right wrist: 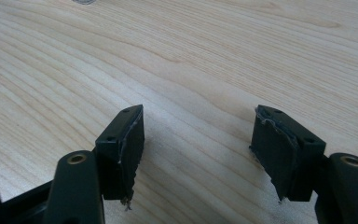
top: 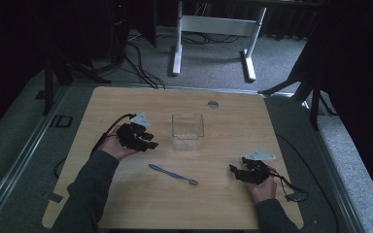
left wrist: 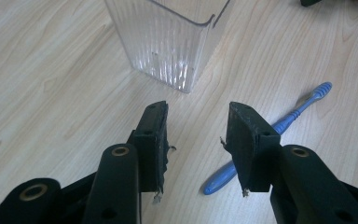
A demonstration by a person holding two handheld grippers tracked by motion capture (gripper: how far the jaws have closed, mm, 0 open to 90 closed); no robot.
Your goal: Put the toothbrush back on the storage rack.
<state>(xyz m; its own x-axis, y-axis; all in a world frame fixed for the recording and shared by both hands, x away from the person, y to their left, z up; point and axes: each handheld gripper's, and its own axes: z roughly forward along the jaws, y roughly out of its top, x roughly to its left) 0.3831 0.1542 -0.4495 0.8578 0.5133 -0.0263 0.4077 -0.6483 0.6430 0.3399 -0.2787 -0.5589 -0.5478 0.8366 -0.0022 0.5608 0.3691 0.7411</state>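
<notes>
The fingers (left wrist: 156, 140) of the left gripper (left wrist: 197, 140) are held apart, with nothing clamped between them; only bare table (left wrist: 51, 84) is seen in the gap. In the high view, the left gripper (top: 148, 141) is found just left of the clear container (top: 187, 131), its fingers pointed toward that container's near left corner. In the left gripper view, the container (left wrist: 168, 42) is seen just ahead of the fingers, upright, with ribbed transparent walls, and apart from them.

The blue toothbrush (top: 173, 174) is laid flat on the table in front of the container, on the person's side, well clear of its wall. It is set at a slant, with the handle end nearer the left gripper and the darker head end toward the right. In the left gripper view, the toothbrush (left wrist: 279, 126) is seen passing behind the right-hand finger; whether it is touched there cannot be told, though it is not gripped.

To the right of the container and nearer the person, the right gripper (top: 235, 172) is held low over the table, well apart from both container and toothbrush. In the right gripper view, its fingers (right wrist: 126, 144) are spread wide, and nothing but wood grain is seen between them.

Beyond the container, a small round grommet (top: 213, 104) is set in the table.
</notes>
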